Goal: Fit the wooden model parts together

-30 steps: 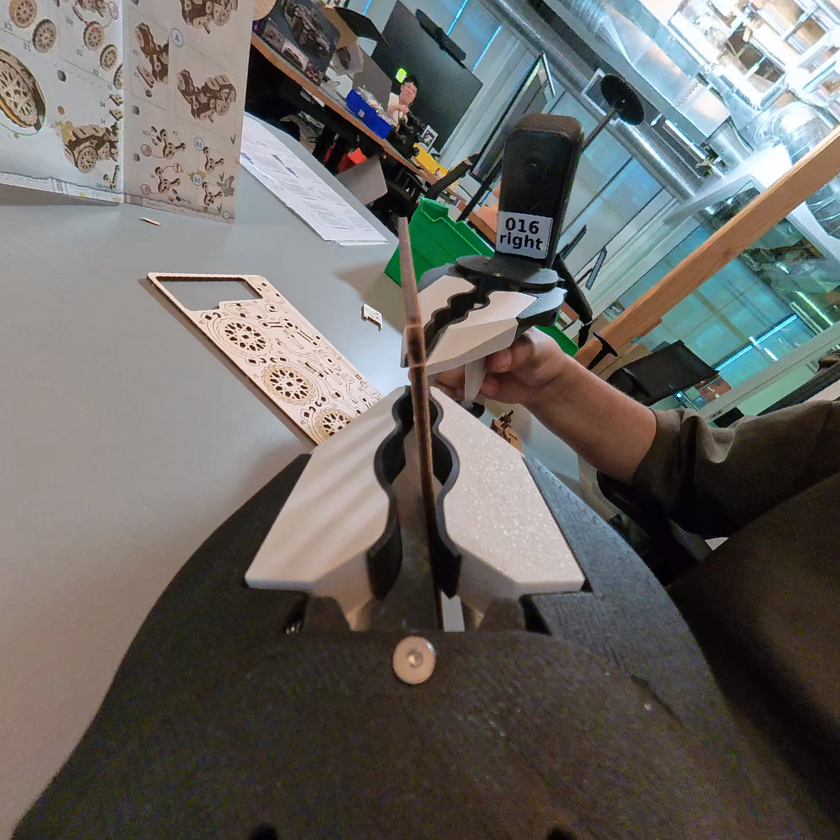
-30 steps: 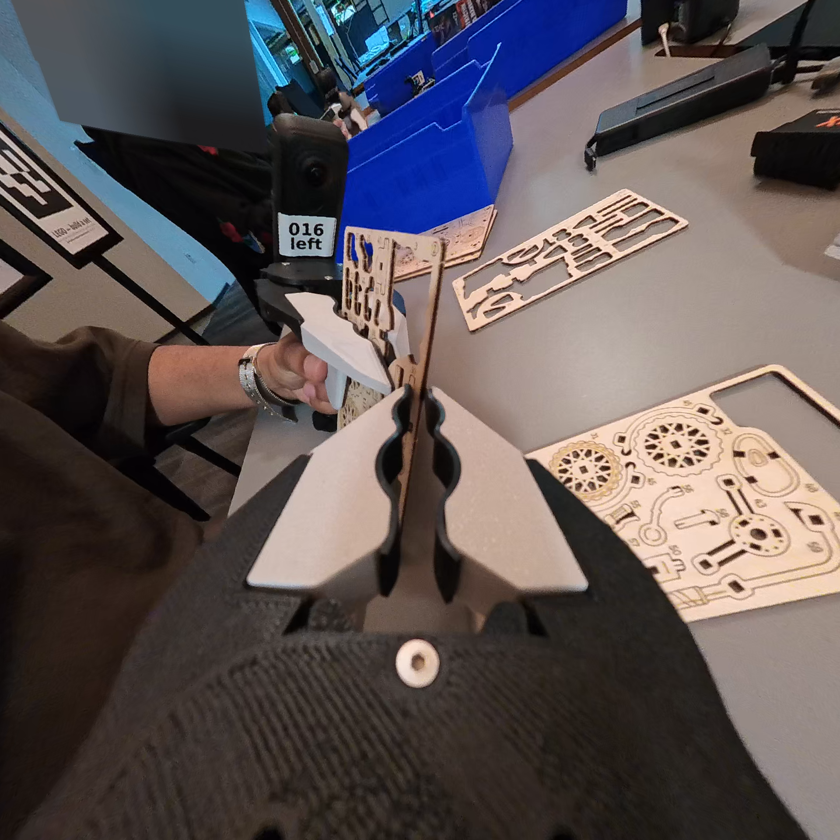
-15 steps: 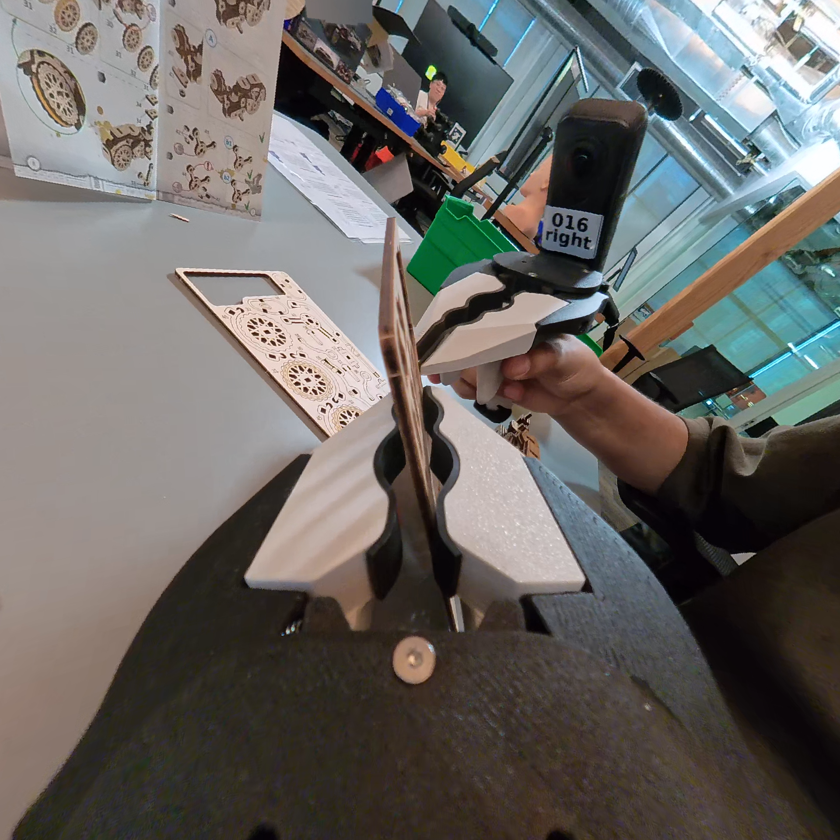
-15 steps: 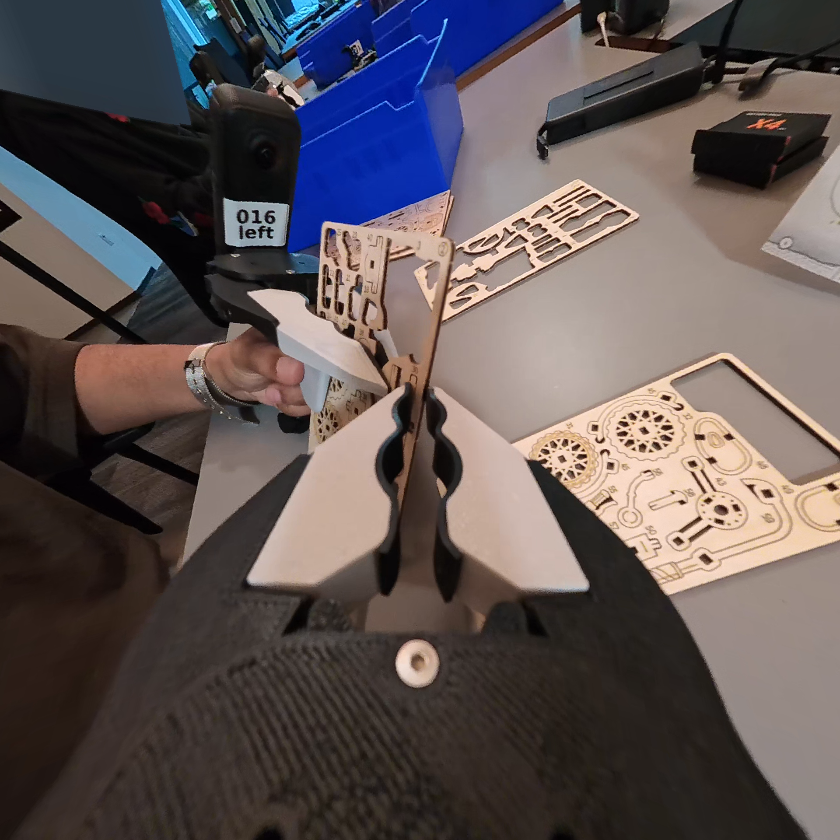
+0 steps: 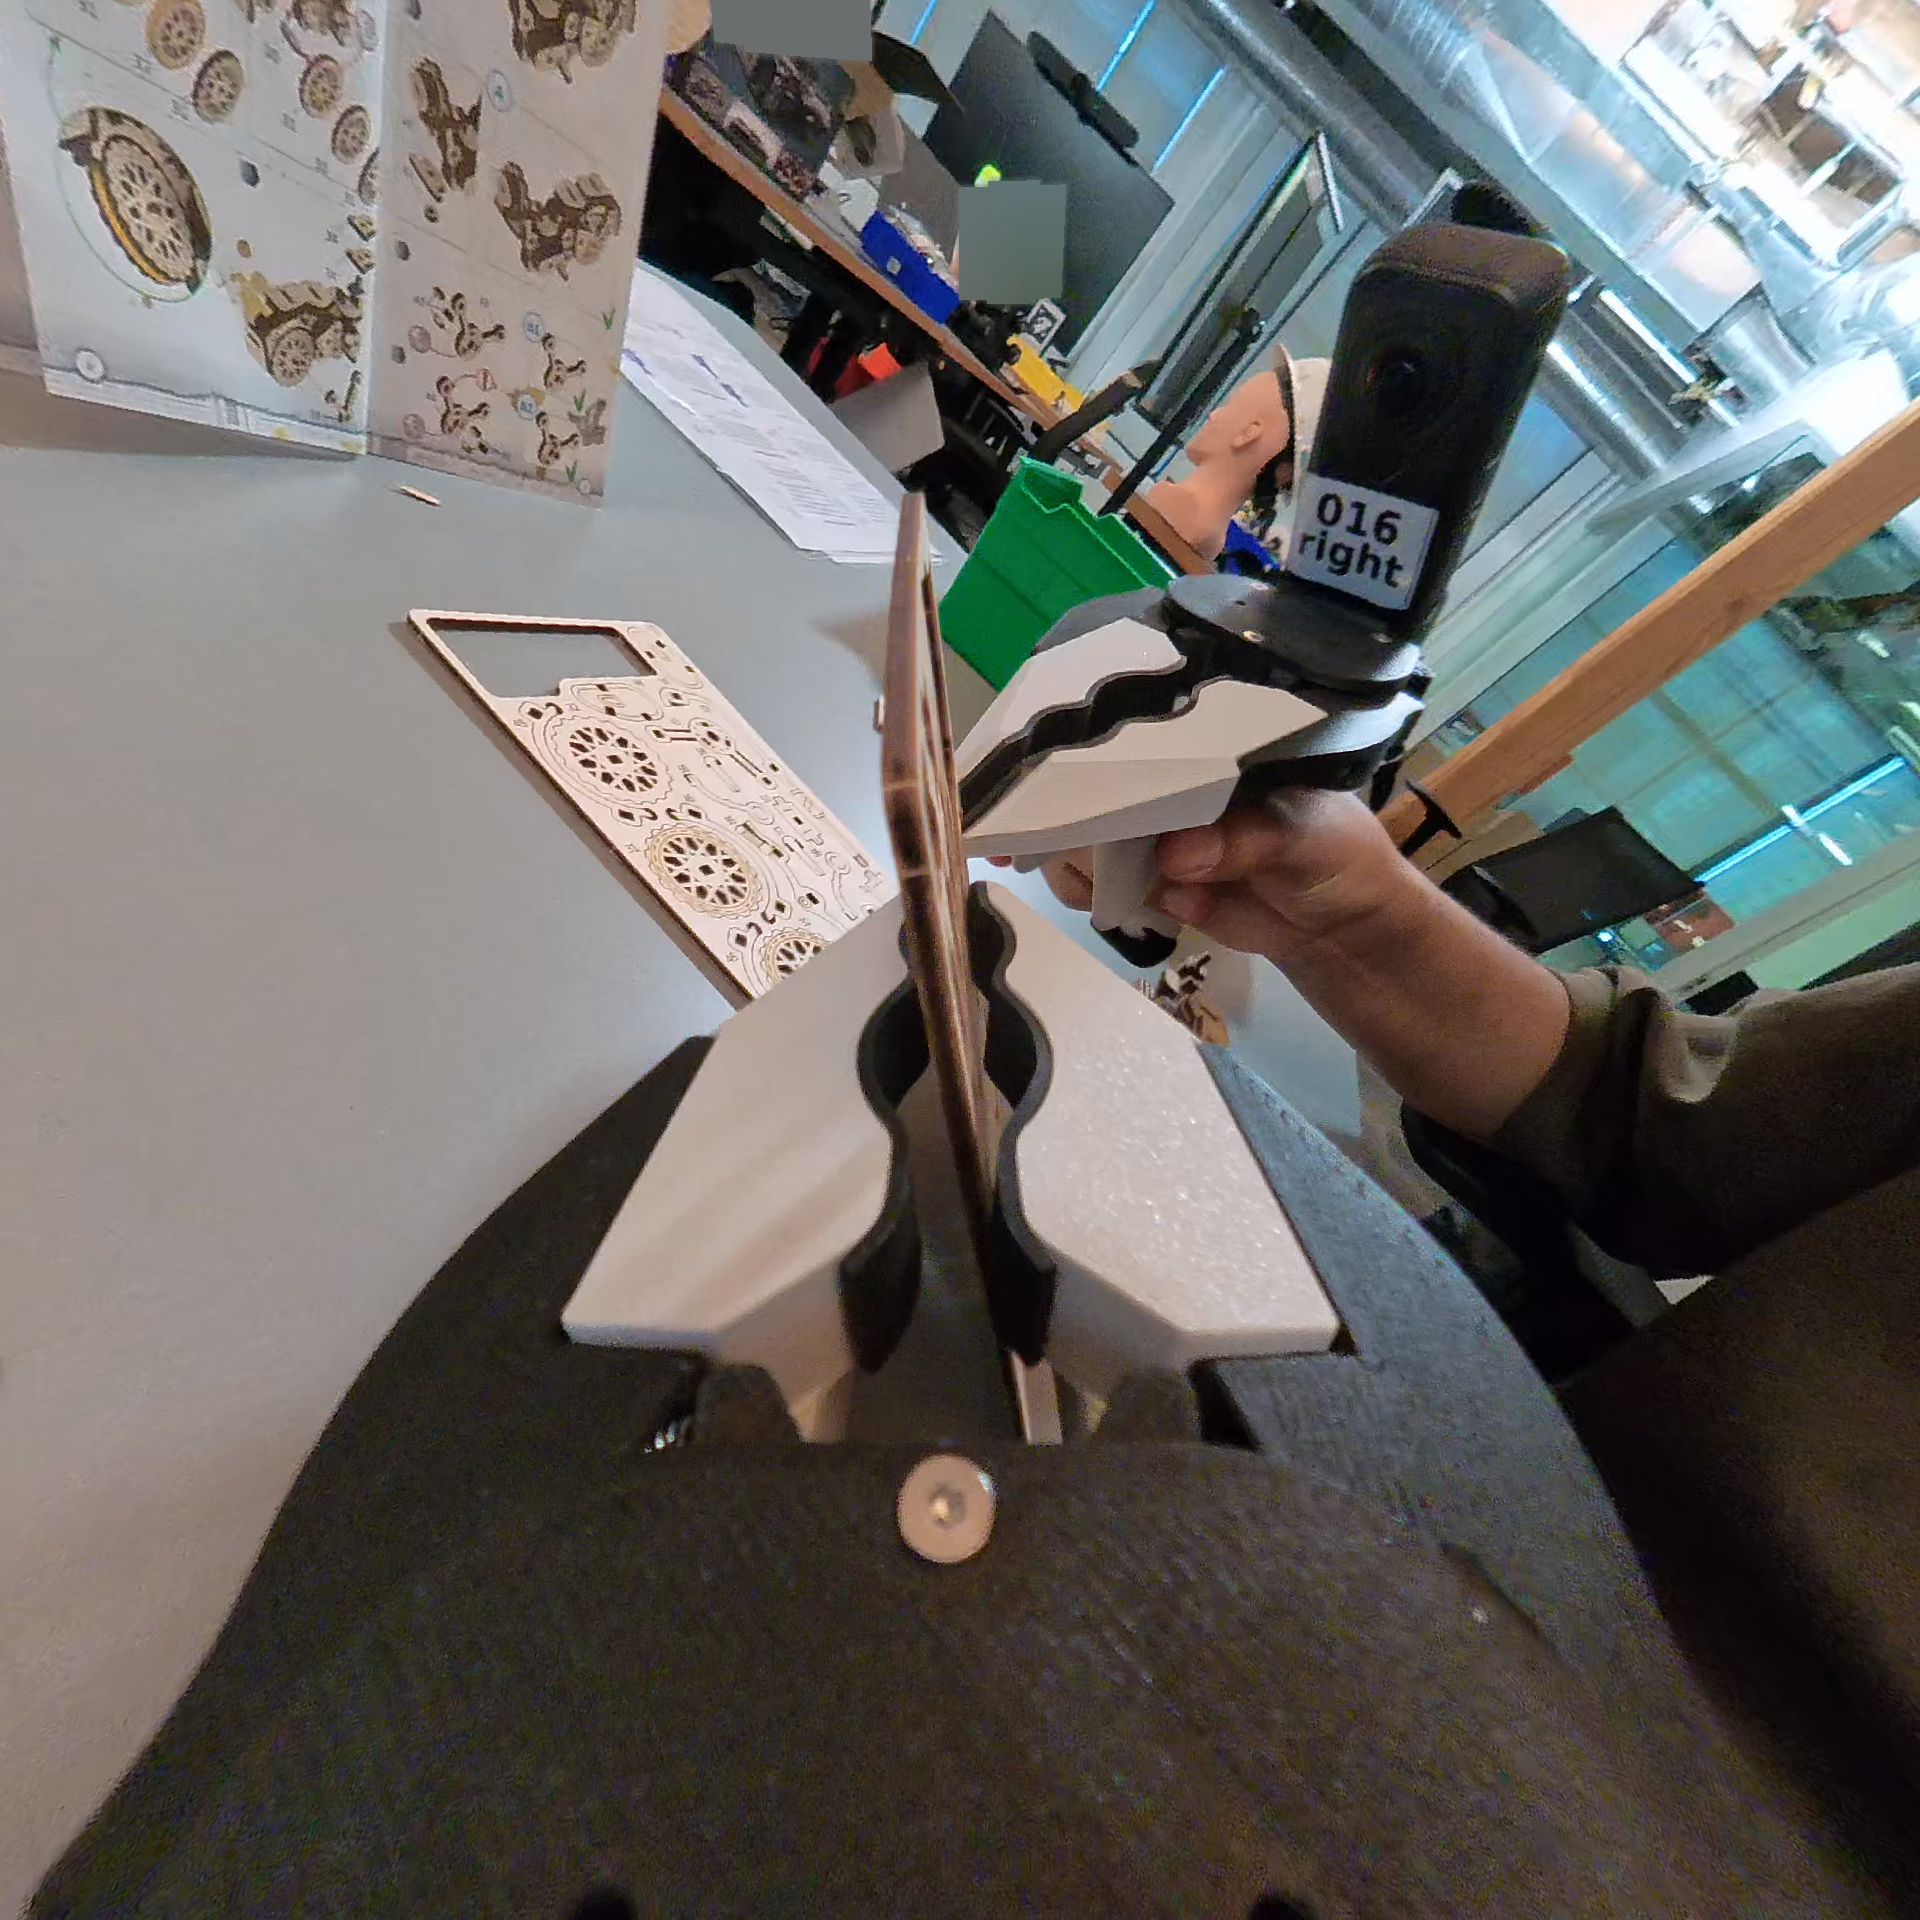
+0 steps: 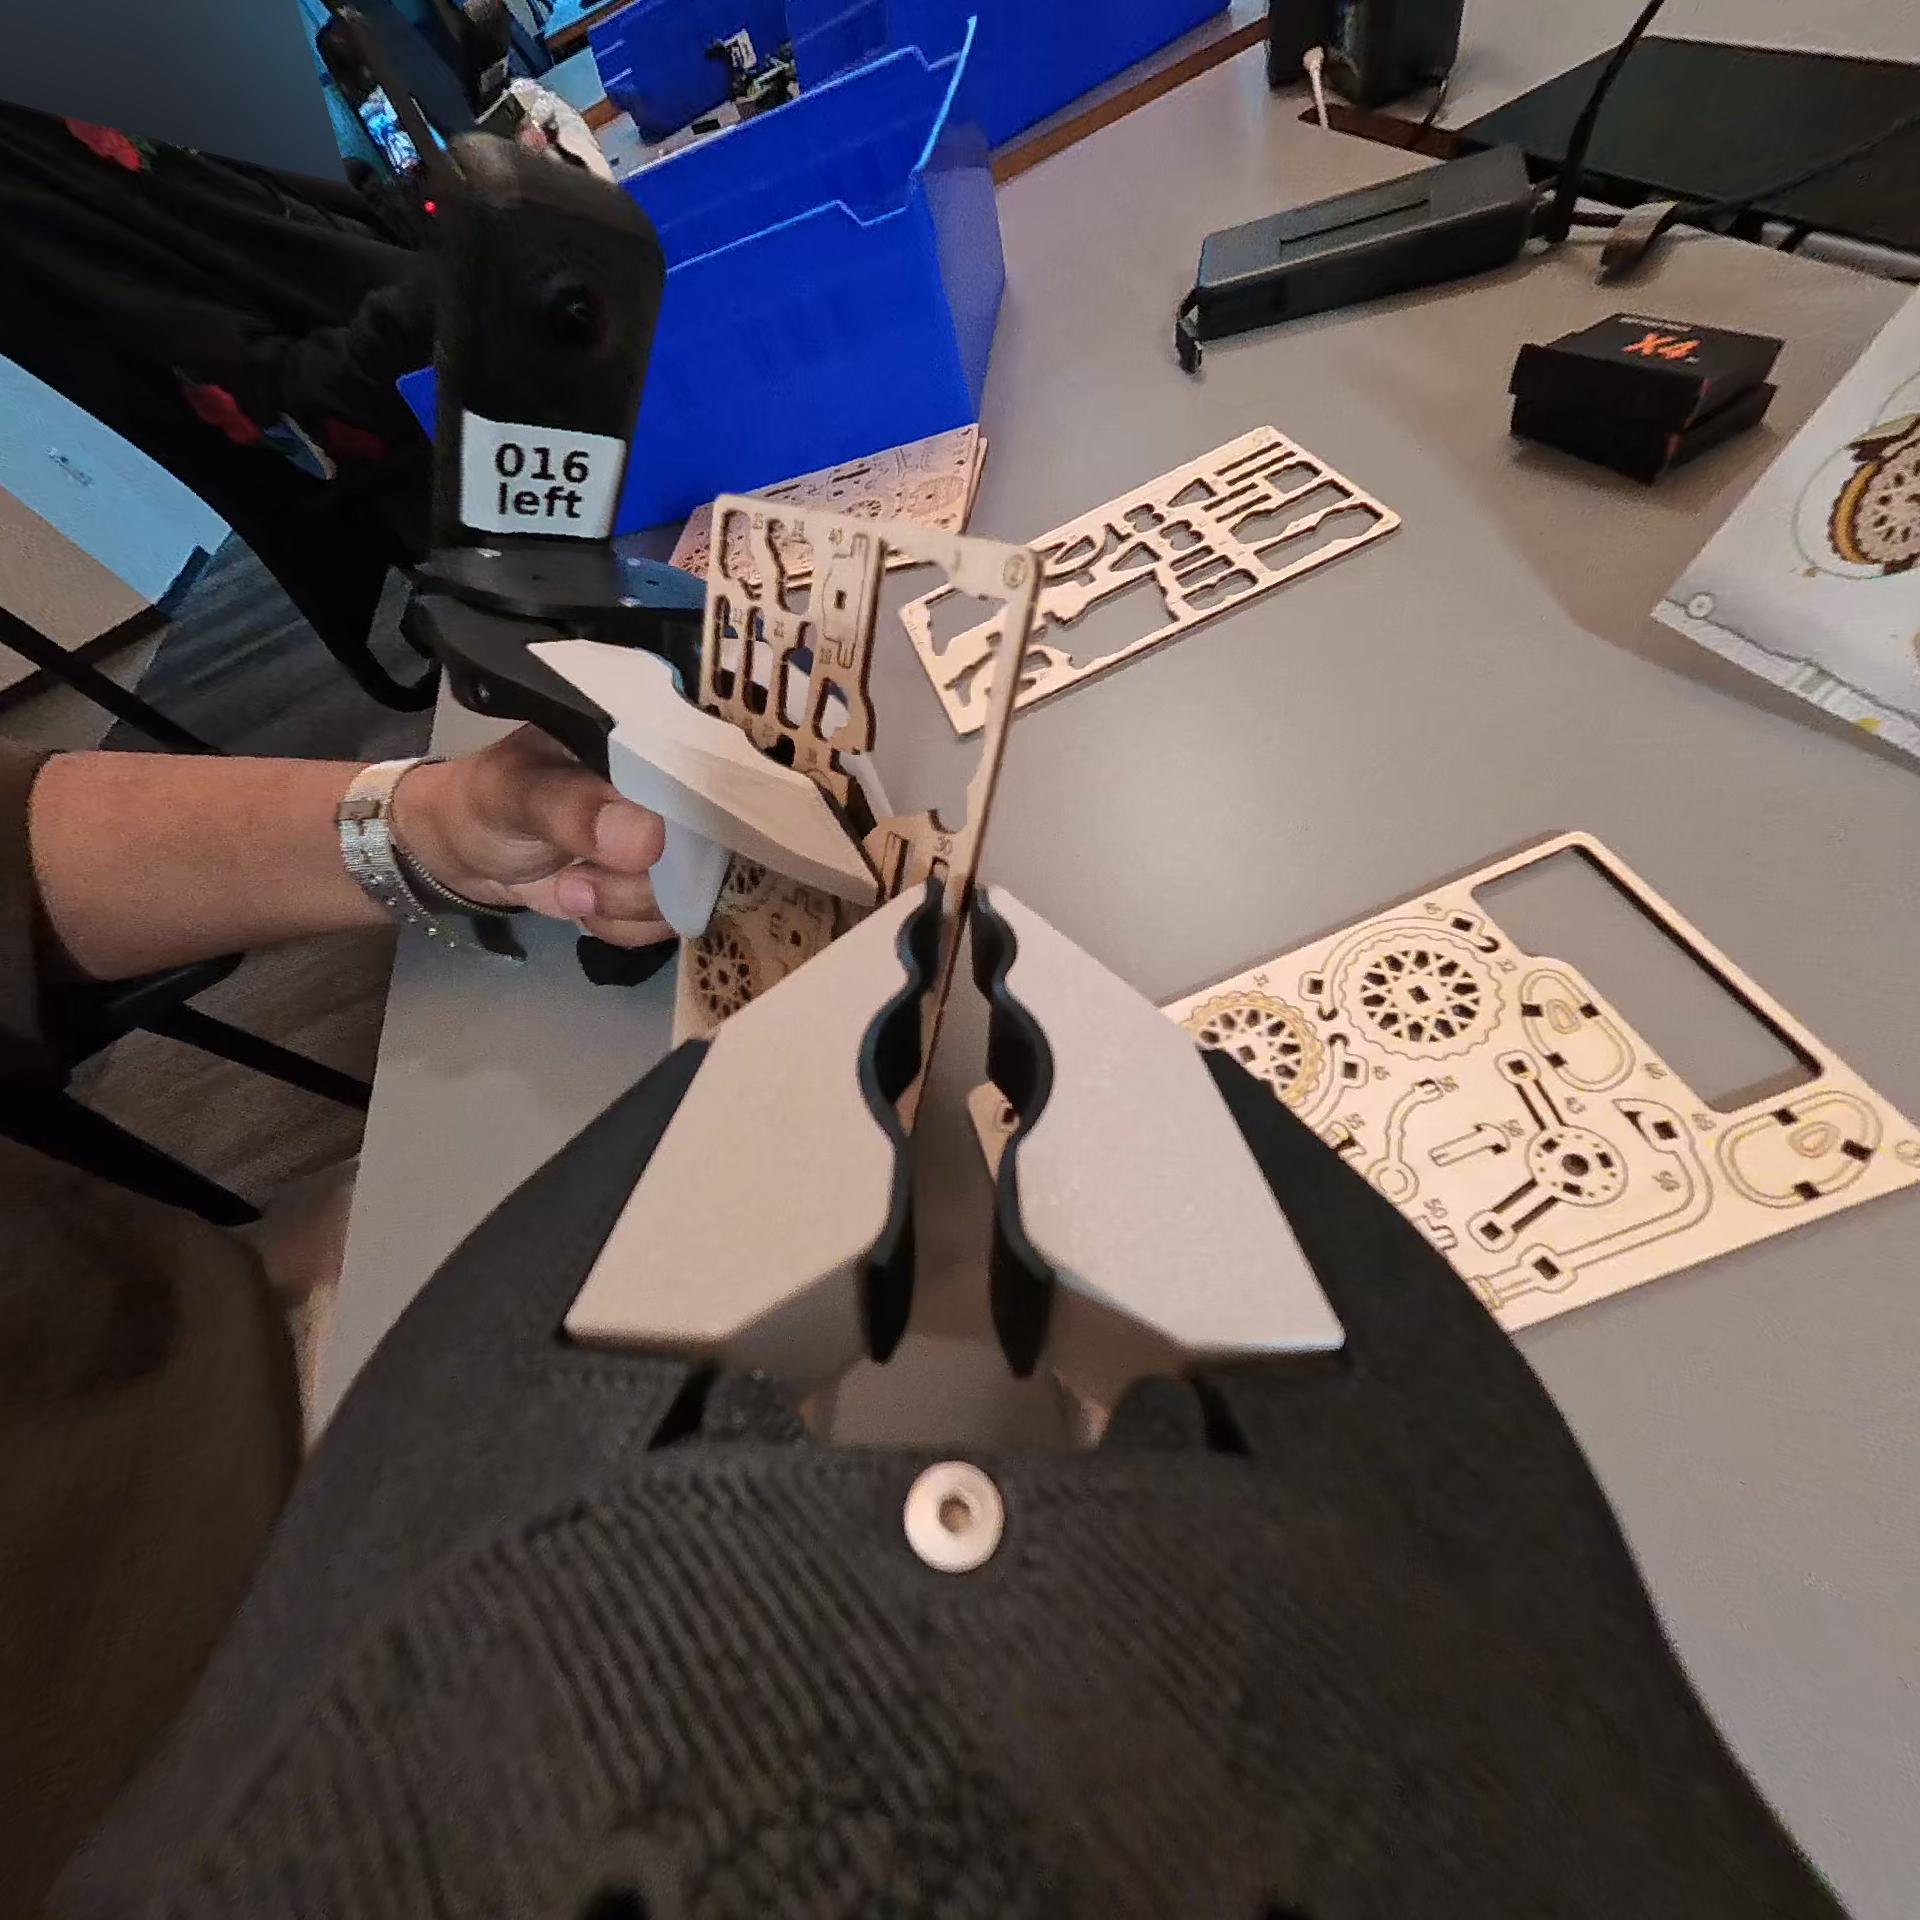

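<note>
A thin laser-cut wooden parts sheet (image 6: 1006, 644) stands upright above the grey table (image 6: 1299, 790), held by both grippers. My right gripper (image 6: 954, 899) is shut on its near edge. My left gripper (image 5: 943, 920) is shut on the same sheet, seen edge-on in the left wrist view (image 5: 920, 707). The left gripper also shows in the right wrist view (image 6: 868, 873), clamping the sheet's far side. The right gripper shows in the left wrist view (image 5: 971, 805) with its tips against the sheet. Several slots in the sheet are cut out.
A wooden sheet with wheel parts (image 6: 1558, 1091) lies flat on the table, also in the left wrist view (image 5: 665, 790). An emptied sheet (image 6: 1143, 582), a blue bin (image 6: 810, 312), a black box (image 6: 1642, 395), instruction pages (image 5: 312, 208) and a green bin (image 5: 1039, 571) surround it. The grippers are tip to tip, or close to it.
The sheet, held by both grippers, has turned a little, so more of its face shows in the right wrist view. Both grippers stay shut on it.
</note>
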A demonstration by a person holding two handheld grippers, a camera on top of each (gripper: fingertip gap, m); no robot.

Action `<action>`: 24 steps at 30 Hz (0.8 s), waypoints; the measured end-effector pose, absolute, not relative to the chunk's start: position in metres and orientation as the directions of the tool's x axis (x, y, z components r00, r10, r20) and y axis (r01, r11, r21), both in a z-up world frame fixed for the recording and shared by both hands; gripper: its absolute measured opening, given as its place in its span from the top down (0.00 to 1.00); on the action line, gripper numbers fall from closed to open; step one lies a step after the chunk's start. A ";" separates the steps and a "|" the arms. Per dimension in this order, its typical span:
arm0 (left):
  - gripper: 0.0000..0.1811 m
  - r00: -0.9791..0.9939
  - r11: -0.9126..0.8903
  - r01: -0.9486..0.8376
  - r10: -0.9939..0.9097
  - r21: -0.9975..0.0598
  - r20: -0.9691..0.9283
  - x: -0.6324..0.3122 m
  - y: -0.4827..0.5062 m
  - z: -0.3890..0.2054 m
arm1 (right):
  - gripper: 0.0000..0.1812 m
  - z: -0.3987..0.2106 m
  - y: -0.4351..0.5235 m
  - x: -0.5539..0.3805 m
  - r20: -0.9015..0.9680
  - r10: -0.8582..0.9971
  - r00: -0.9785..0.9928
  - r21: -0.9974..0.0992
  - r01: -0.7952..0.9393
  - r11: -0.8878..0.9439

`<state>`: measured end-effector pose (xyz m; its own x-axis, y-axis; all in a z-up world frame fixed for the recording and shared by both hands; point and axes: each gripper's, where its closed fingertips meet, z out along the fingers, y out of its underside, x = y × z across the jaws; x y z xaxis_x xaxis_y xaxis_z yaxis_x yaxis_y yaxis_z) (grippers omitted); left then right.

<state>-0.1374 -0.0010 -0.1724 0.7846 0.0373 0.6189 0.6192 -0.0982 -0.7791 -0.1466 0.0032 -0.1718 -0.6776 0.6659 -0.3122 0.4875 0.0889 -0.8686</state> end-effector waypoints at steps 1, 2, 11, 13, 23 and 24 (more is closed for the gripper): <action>1.00 0.784 -0.095 0.620 0.027 -0.779 0.620 -0.137 -0.001 -0.171 | 0.98 -0.170 0.003 -0.146 -0.320 0.659 -0.681 -0.867 0.491 0.085; 1.00 0.784 -0.093 0.619 0.021 -0.780 0.620 -0.136 -0.002 -0.171 | 0.98 -0.169 0.003 -0.145 -0.330 0.651 -0.684 -0.866 0.493 0.080; 1.00 0.712 -0.028 0.683 -0.196 -0.730 0.674 -0.128 -0.015 -0.148 | 0.96 -0.136 0.025 -0.143 -0.352 0.534 -0.769 -0.921 0.386 -0.050; 1.00 0.656 -0.006 0.729 -0.278 -0.684 0.702 -0.128 -0.021 -0.139 | 0.94 -0.141 0.022 -0.137 -0.253 0.520 -0.816 -0.949 0.313 0.029; 1.00 0.465 -0.111 0.811 -0.473 -0.574 0.748 -0.100 -0.021 -0.127 | 0.92 -0.135 -0.014 -0.104 -0.075 0.353 -0.933 -0.987 0.118 0.104; 1.00 0.446 -0.120 0.819 -0.483 -0.561 0.754 -0.098 -0.021 -0.126 | 0.92 -0.135 -0.014 -0.101 -0.062 0.342 -0.938 -0.989 0.104 0.106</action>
<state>-0.0982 -0.0209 -0.1263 0.4456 -0.4830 0.7537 0.8189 -0.1203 -0.5612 -0.1012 -0.0145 -0.1348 -0.9378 0.3416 -0.0623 0.1041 0.1056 -0.9889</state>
